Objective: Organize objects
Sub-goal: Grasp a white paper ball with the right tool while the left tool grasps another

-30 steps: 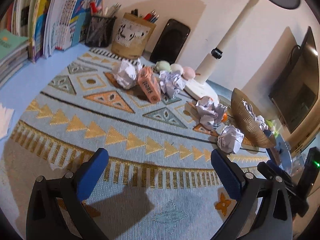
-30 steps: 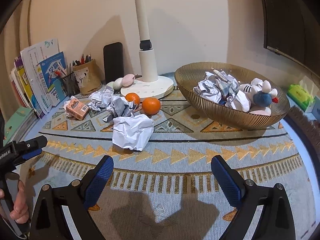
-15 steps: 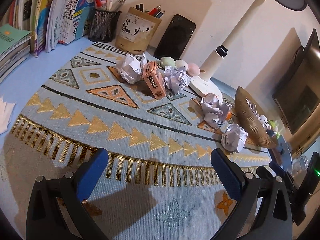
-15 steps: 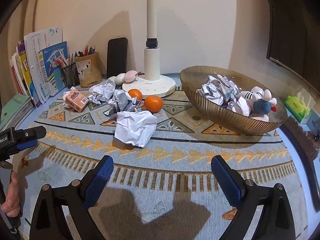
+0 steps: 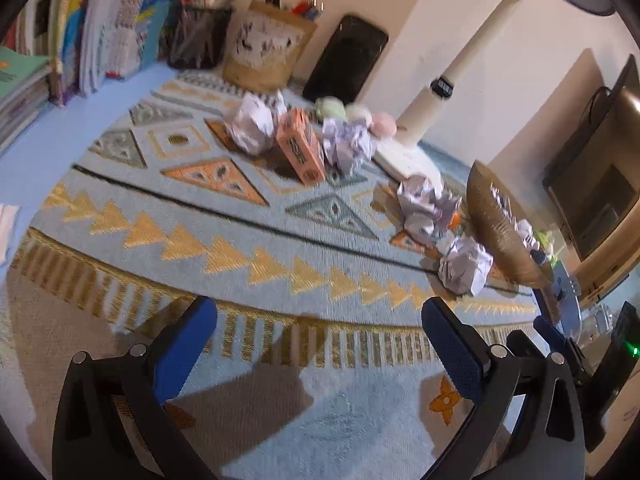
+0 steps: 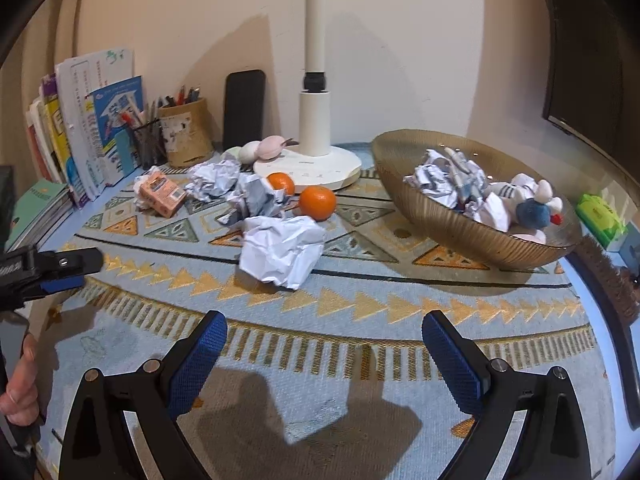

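Several crumpled paper balls lie on the patterned mat; the nearest paper ball [image 6: 282, 249] sits just ahead of my right gripper [image 6: 324, 344], which stands open and empty above the mat. Behind it lie two oranges [image 6: 317, 202], another paper ball [image 6: 256, 196] and an orange carton [image 6: 162, 193]. A gold bowl [image 6: 452, 226] on the right holds crumpled paper and a plush toy. My left gripper [image 5: 320, 332] is open and empty; ahead of it are the carton [image 5: 301, 148], paper balls [image 5: 464, 266] and the bowl [image 5: 496, 228]. The left gripper [image 6: 60, 268] also shows at the far left.
A white lamp base [image 6: 308, 166] stands at the back middle, with a phone [image 6: 244, 108] leaning on the wall, pen holders [image 6: 186, 132] and upright books [image 6: 92, 120] to the left. A green box [image 6: 600, 220] lies at the right edge. A hand [image 6: 20, 388] holds the left gripper's handle.
Both grippers have crept forward over the mat and stayed open. The right view has drawn nearer to the closest paper ball. No object has shifted.
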Demonstrator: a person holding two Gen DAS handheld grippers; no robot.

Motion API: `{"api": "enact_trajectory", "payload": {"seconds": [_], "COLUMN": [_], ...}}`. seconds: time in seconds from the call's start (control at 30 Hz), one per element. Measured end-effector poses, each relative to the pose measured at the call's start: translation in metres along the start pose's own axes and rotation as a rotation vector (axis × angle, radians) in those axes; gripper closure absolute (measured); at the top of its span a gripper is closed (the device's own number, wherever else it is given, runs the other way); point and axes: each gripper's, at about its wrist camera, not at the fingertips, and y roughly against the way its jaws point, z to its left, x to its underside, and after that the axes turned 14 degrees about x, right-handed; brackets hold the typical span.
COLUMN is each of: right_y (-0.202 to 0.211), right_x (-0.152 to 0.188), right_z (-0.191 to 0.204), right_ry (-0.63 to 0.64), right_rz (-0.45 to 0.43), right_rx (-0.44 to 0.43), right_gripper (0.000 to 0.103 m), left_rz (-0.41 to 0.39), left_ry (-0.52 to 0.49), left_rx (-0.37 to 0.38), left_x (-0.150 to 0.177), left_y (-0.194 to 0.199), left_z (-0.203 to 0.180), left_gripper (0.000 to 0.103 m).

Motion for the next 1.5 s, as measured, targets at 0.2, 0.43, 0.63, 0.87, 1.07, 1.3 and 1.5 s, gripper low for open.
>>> {"api": "enact_trajectory", "payload": {"seconds": [0.2, 0.43, 0.63, 0.87, 1.07, 1.3, 1.5], "right_y": [-0.009, -0.044, -0.078, -0.084, -0.073, -0.009, -0.01], "right_x": [-0.008, -0.047, -0.058, -0.057, -0.054, -0.023, 0.008], "right_z": [0.005, 0.026, 0.038, 0.042, 0.037, -0.018, -0.022], "right_ry": [0.008, 0.022, -0.021, -0.058, -0.037, -0.043, 0.045], "right_rz": [0.124, 0.252, 0.251, 0.228, 0.197, 0.126, 0.181], "right_rx": [-0.113, -0.167, -0.191, -0.194, -0.194, -0.229, -0.235], "right_gripper": [0.005, 0.005, 0.005, 0.033, 0.052, 0.051, 0.05], "left_rz": [0.09, 0.206, 0.204, 0.211, 0.168, 0.119, 0.104], "left_ry": [0.022, -0.075, -0.074, -0.136, -0.255, -0.301, -0.318], "left_rx": [0.126, 0.075, 0.124, 0.085, 0.031, 0.028, 0.067], "left_x": [-0.024, -0.067, -0.081, -0.079, -0.072, -0.038, 0.011], "left_y": [-0.02, -0.09, -0.123, -0.148, -0.139, -0.067, -0.044], "left_z": [-0.022, -0.061, -0.058, -0.069, -0.084, -0.088, -0.079], "left_gripper": [0.001, 0.001, 0.001, 0.014, 0.059, 0.059, 0.059]}}
